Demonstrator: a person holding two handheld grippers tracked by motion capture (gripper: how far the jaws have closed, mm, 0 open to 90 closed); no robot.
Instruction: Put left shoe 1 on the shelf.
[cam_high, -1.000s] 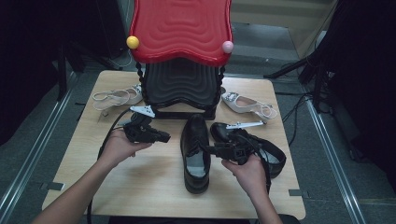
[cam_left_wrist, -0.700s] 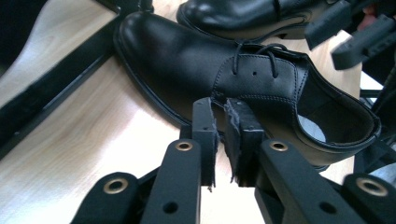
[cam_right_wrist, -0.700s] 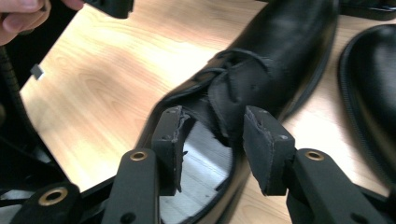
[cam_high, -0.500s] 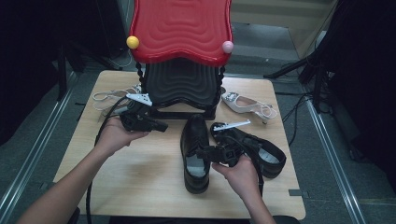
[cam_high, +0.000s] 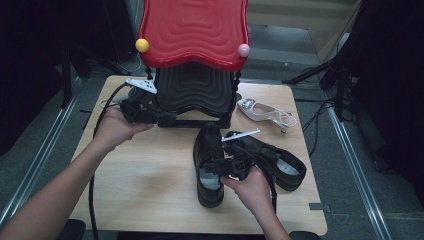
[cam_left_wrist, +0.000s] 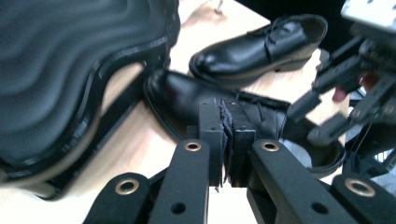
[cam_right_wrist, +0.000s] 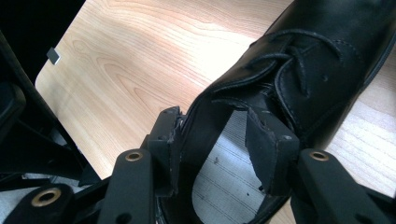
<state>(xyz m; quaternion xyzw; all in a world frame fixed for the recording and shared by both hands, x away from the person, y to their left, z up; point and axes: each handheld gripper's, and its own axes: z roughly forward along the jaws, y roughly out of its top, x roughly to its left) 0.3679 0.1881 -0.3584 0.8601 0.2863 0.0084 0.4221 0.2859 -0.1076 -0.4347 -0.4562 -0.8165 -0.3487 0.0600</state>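
While a person worked two hand-held grippers over a wooden table (cam_high: 150, 175), the right gripper (cam_high: 212, 166) sat at the opening of a black lace-up shoe (cam_high: 210, 165) lying near the middle of the tabletop, toe toward the far side; seen from the right gripper view, one jaw stood outside the shoe's collar and the other inside above the pale insole, the collar between them; the jaws had just been opening, the inner pad stood clear of the leather, and whether the outer one touched the collar could not be told; a second black shoe (cam_high: 272, 161) lay just beside the first on its right, angled toward the table's right edge; the left gripper (cam_high: 167, 118) was held off the tabletop at the left front of a black ribbed stand (cam_high: 192, 92), which carried a red wavy panel (cam_high: 195, 30) with a yellow ball (cam_high: 142, 45) and a pink ball (cam_high: 243, 50) at its lower corners; the left gripper view showed that gripper's jaws pressed together with nothing between them, both black shoes lying beyond its tips; a white slingback shoe (cam_high: 265, 111) rested on the far right of the table, well apart from both grippers.
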